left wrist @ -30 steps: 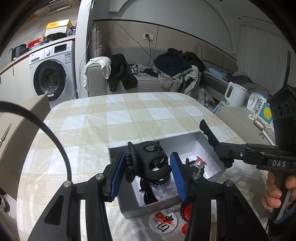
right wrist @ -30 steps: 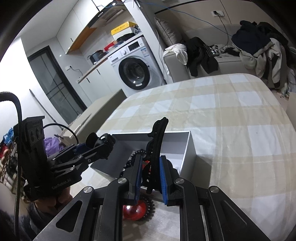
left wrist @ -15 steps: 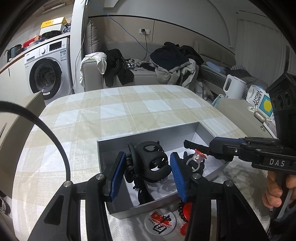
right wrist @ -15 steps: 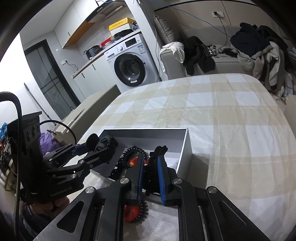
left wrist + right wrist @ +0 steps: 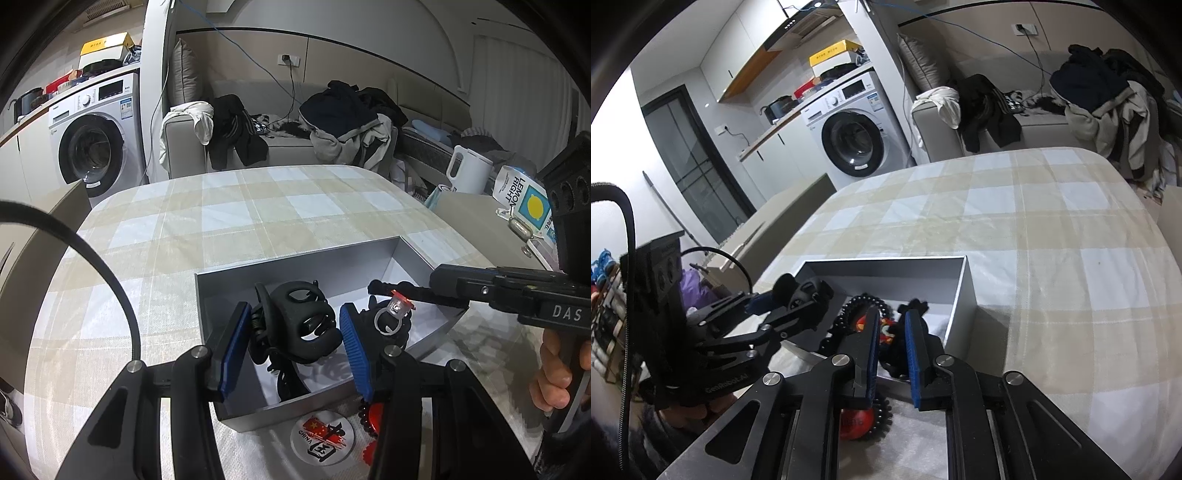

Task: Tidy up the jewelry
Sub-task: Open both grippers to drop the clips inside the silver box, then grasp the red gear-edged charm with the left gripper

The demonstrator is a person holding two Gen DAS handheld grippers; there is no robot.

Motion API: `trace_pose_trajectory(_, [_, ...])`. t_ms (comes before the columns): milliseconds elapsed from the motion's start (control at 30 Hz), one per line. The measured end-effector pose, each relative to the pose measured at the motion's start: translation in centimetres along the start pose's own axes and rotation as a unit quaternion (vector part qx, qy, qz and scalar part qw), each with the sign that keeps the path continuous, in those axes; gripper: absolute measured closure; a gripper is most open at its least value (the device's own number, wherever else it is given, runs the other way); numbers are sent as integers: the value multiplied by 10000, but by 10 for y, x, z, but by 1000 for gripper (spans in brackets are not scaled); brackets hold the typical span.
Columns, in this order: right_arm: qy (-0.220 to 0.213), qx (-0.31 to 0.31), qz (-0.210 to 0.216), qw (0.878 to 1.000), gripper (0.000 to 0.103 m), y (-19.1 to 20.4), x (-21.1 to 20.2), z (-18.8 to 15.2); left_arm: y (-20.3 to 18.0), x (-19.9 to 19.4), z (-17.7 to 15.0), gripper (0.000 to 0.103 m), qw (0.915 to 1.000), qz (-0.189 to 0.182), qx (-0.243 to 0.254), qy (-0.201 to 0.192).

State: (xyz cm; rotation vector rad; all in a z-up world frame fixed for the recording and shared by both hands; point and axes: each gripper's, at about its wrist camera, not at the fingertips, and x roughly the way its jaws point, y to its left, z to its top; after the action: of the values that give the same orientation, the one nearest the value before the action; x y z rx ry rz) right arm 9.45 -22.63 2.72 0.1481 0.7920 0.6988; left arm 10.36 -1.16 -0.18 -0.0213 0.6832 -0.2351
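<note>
A grey open box (image 5: pixel 295 266) (image 5: pixel 964 291) sits on the checked tablecloth. My left gripper (image 5: pixel 293 326) is shut on a black claw hair clip (image 5: pixel 301 321) and holds it over the box's near left part. My right gripper (image 5: pixel 892 332) has lowered a long black hair clip (image 5: pixel 914 308) (image 5: pixel 399 290) into the box; its jaws stand slightly apart around it and the grip is unclear. A black bead bracelet (image 5: pixel 864 302) and a ring with a red stone (image 5: pixel 393 314) lie inside the box.
A round China badge (image 5: pixel 321 437) and a red beaded piece (image 5: pixel 371 419) (image 5: pixel 855 421) lie on the table in front of the box. A white kettle (image 5: pixel 467 171) and a lemon carton (image 5: pixel 524 201) stand on a side surface at right. A sofa with clothes is beyond.
My right gripper has lowered the long black clip from upright above the box down into it, and its jaws have widened a little. The left gripper still holds the claw clip.
</note>
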Motion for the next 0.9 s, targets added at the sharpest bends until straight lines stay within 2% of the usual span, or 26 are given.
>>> trace_pose_trajectory(133, [-94, -21, 33, 9999, 87, 4, -6, -1, 1, 1, -2, 60, 10000, -11, -35, 69])
trace_pose_trajectory(167, [-108, -28, -1, 9999, 82, 4, -8, -2, 2, 0, -3, 60, 10000, -7, -43, 76])
trace_pose_trajectory(267, [-202, 23, -42, 9998, 53, 4, -17, -5, 2, -4, -4, 59, 9999, -75, -67, 94])
trace_pose_trajectory(300, [-253, 59, -27, 9997, 50, 3, -21, -6, 2, -6, -5, 59, 9999, -79, -73, 89])
trace_pose_trajectory(333, [-272, 72, -29, 9996, 44, 3, -24, -6, 2, -8, -5, 57, 9999, -57, -75, 80])
trace_pose_trajectory(433, [-306, 160, -94, 9994, 25, 0, -34, -10, 4, -18, -8, 33, 9999, 4, -133, -4])
trace_pose_trajectory(500, [-348, 211, -186, 9990, 16, -2, -40, -14, 6, -25, -10, 29, 9997, -38, -220, -80])
trace_pose_trajectory(533, [-363, 223, -218, 9989, 13, -2, -42, -15, 8, -29, -11, 25, 9996, -59, -270, -109])
trace_pose_trajectory(567, [-388, 230, -254, 9987, 7, -3, -45, -18, 10, -34, -13, 18, 9993, -63, -324, -149])
trace_pose_trajectory(600, [-402, 235, -293, 9985, 1, -3, -46, -21, 11, -37, -14, 15, 9992, -41, -358, -188])
trace_pose_trajectory(667, [-430, 238, -402, 9980, 0, -3, -49, -28, 14, -47, -19, 2, 9986, 83, -431, -310])
trace_pose_trajectory(833, [-191, 219, -584, 9979, 0, -1, -42, -43, 15, -58, -33, 1, 9974, 311, -534, -369])
trace_pose_trajectory(900, [-10, 216, -488, 9986, 0, 1, -35, -50, 14, -58, -38, 1, 9974, 307, -559, -325])
